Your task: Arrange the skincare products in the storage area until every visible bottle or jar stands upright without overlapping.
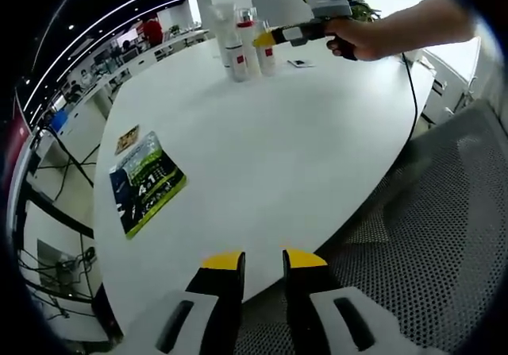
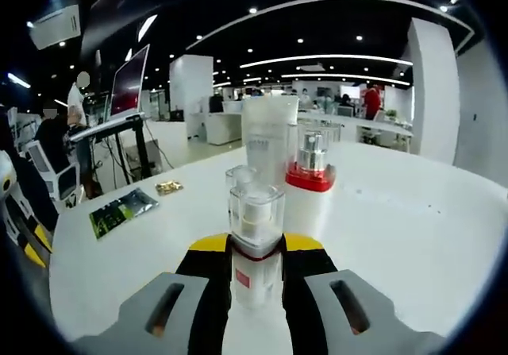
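The right hand-held gripper (image 2: 256, 264) has its two yellow-tipped jaws pressed on the sides of a small white bottle with a clear square cap and a little red label (image 2: 255, 236). The bottle stands up straight on the big white round worktop (image 2: 413, 220). Close behind it are more skincare things: a tall frosted white bottle (image 2: 268, 136), a clear jar with a silver top and a red base (image 2: 310, 164), and a small clear bottle (image 2: 239, 179). They look close together, but I cannot tell if they touch.

In the left gripper view, the left hand-held gripper (image 1: 262, 269) hangs over the near edge of the worktop, well apart from the bottles. Its jaws are a little apart and hold nothing. A green and blue printed card (image 1: 146, 182) lies flat on the worktop.

The held bottle looks hard, smooth and light. It could be slippery, and the clear cap may crack if it falls. I think the best place to hold it is low on its flat sides, under the cap, not by the cap. It is thin, so it may tip when let go.
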Motion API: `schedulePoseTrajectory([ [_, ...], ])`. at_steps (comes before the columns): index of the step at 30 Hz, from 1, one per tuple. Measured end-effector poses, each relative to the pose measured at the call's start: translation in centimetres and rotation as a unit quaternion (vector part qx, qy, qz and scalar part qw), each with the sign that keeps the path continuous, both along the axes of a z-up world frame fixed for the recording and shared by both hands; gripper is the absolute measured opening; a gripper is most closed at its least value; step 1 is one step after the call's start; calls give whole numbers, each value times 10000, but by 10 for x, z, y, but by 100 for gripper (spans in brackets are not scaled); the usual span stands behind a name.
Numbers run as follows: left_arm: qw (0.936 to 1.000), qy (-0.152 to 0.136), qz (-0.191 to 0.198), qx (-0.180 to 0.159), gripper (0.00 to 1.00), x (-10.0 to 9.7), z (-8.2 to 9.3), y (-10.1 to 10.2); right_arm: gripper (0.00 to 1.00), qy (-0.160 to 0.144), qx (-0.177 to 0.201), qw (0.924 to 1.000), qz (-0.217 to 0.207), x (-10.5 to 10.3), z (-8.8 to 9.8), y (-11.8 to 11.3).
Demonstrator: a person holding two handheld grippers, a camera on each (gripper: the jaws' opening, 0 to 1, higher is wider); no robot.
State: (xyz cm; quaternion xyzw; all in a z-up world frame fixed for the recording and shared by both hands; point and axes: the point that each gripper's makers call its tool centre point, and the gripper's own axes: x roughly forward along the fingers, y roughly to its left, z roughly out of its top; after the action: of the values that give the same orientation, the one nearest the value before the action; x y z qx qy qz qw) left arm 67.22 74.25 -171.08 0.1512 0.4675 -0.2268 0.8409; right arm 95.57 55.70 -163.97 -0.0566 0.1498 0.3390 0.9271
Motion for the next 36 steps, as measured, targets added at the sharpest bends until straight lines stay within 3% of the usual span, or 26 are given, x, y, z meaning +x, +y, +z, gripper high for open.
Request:
schedulePoseTrajectory([
  [15,10000,6,38,19,20,0,0,1,21,-391,-201,9990,84,2,-5,-2],
  [30,10000,10,36,46,20,0,0,2,21,-532,-368,9979,66,3,-5,0],
  [36,10000,11,47,65,20,1,-1,3,22,-508,-258,9984,-6,6,-4,-1],
])
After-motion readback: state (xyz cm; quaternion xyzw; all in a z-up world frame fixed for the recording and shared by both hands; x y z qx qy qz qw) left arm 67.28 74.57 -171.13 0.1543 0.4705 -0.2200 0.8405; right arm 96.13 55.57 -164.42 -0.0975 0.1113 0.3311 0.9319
